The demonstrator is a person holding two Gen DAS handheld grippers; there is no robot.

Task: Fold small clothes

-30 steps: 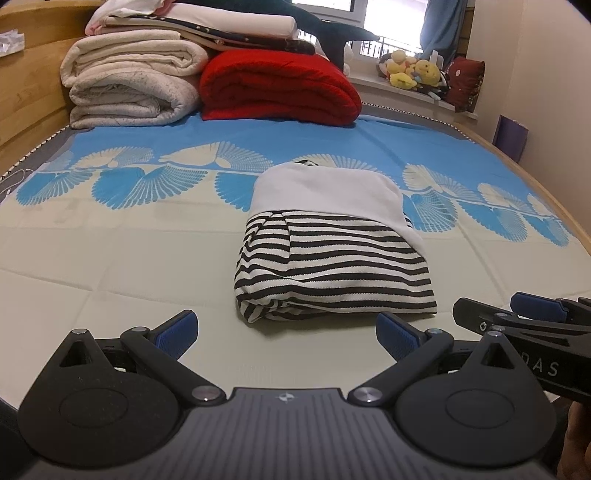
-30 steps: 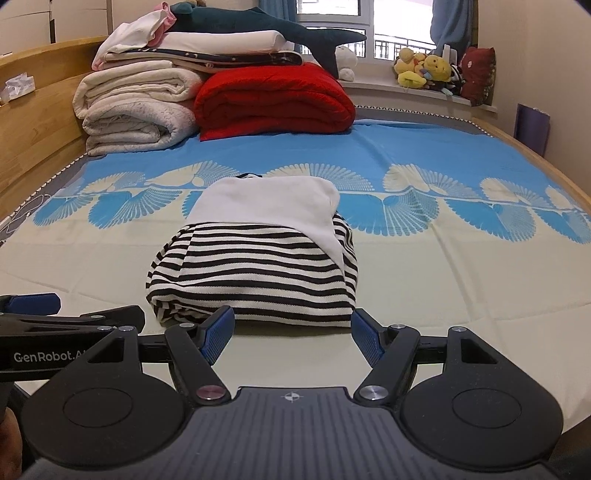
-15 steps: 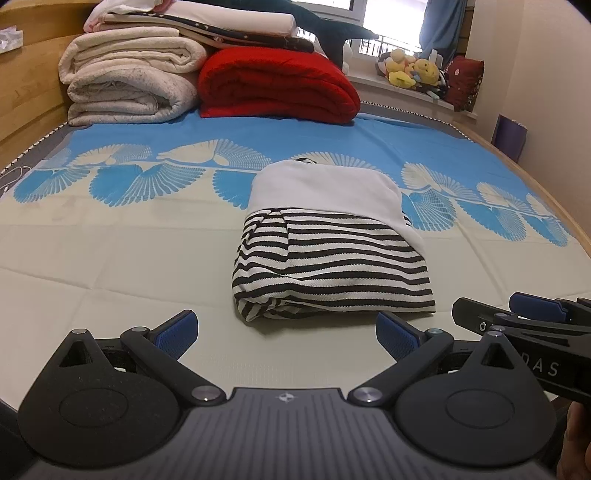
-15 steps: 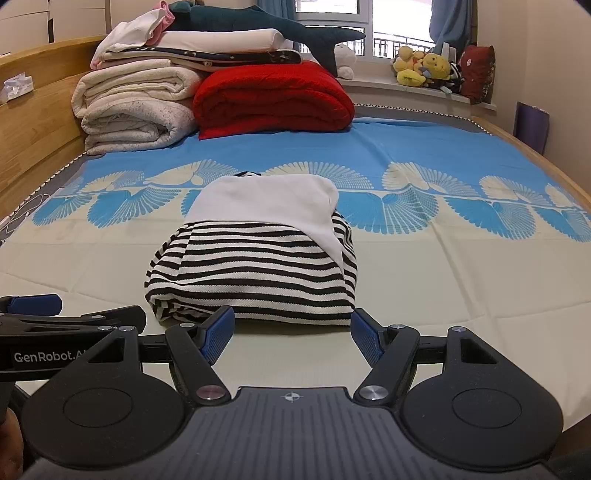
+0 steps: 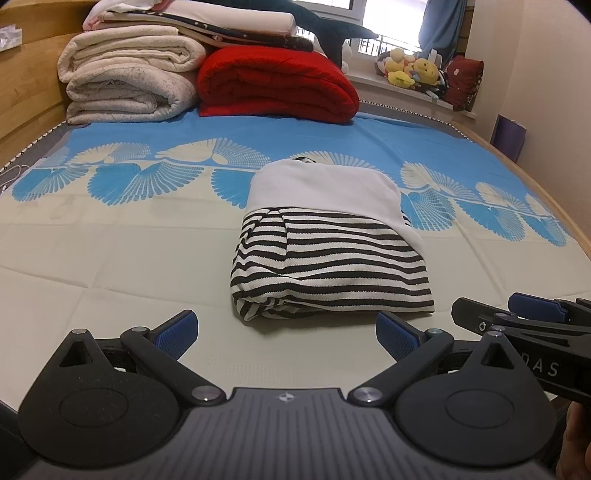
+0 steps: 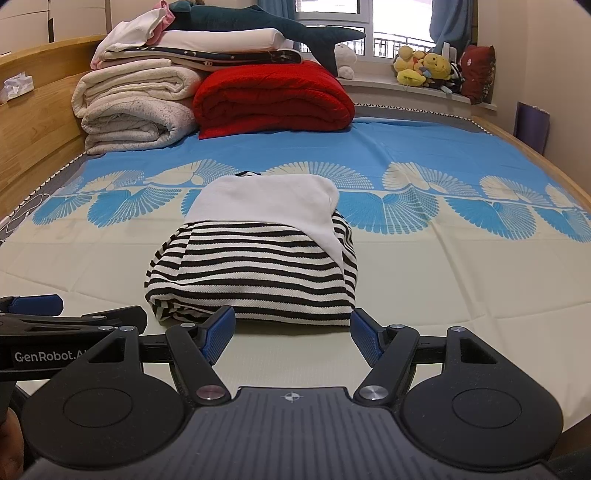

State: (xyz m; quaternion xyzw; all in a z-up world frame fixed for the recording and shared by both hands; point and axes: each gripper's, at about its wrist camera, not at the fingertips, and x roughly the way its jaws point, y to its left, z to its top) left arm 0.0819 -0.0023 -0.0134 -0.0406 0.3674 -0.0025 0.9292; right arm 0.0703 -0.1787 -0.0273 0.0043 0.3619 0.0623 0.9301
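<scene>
Edged slightly nearer the folded striped garment [image 5: 328, 269] since a second ago, both views now showing it a touch larger; otherwise lies unchanged. Rests as a compact bundle in the middle of the bed sheet [image 5: 110, 266], on the cream part just short of the blue fan-patterned band. Black-and-white stripes face the cameras, with a plain white panel [image 6: 266, 203] folded over the far half and draping down the right side.

Left gripper [image 5: 286, 330] hovers just short of the bundle's near edge, jaws spread wide, nothing between the blue pads [image 5: 177, 332]. Right gripper [image 6: 291, 332] likewise released and empty, its left pad [image 6: 219, 330] just in front of, perhaps brushing, the striped hem. Seen from the right wrist, the left tool's side reads "GenRobot.A", cut off by the linkage. Seen from the left wrist, the right tool shows the letters "DAS", with the rest hidden.

Farther back at the head of the bed: a rolled cream blanket [image 6: 133, 107], a folded red quilt [image 6: 273, 99] beside it, a plush shark [image 6: 266, 29] on top of the pile. On the windowsill, a cluster of yellow stuffed toys [image 6: 421, 68]. Along the left, a wooden bed frame [image 6: 33, 122].
</scene>
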